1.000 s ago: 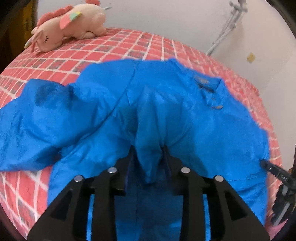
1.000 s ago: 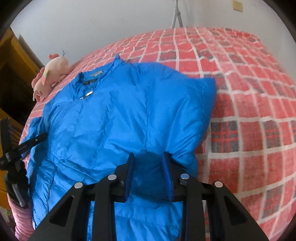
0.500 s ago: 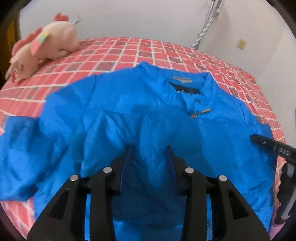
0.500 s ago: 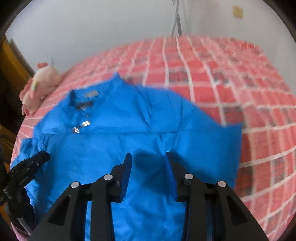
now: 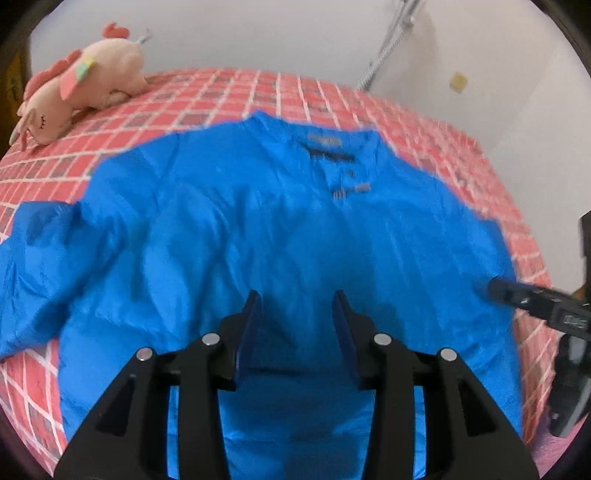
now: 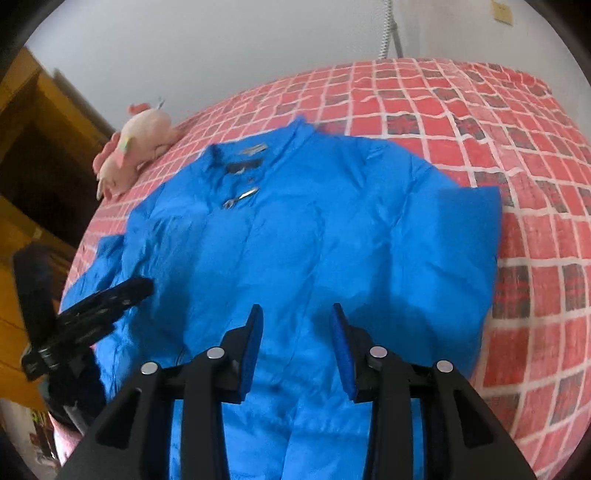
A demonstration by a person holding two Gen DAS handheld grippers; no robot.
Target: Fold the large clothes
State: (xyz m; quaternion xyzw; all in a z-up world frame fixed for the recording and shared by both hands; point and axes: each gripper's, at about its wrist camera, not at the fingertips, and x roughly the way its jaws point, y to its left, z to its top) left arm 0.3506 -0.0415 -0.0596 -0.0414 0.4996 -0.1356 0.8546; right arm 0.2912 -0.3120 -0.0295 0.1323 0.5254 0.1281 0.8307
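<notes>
Your left claw (image 5: 295,325) is opening, your right claw (image 6: 295,332) parted; neither grips anything. Below them the blue jacket (image 6: 295,240) lies spread across the bed (image 6: 535,229), collar toward the far edge. The hem looks released, though blurred; next, fold a sleeve inward.

A pink plush unicorn (image 5: 79,90) lies on its side at the far edge of a bed covered in a red checked blanket (image 5: 258,92). Behind it rises a plain white wall (image 5: 258,33), and a wooden cabinet (image 6: 40,122) stands beside the bed.
</notes>
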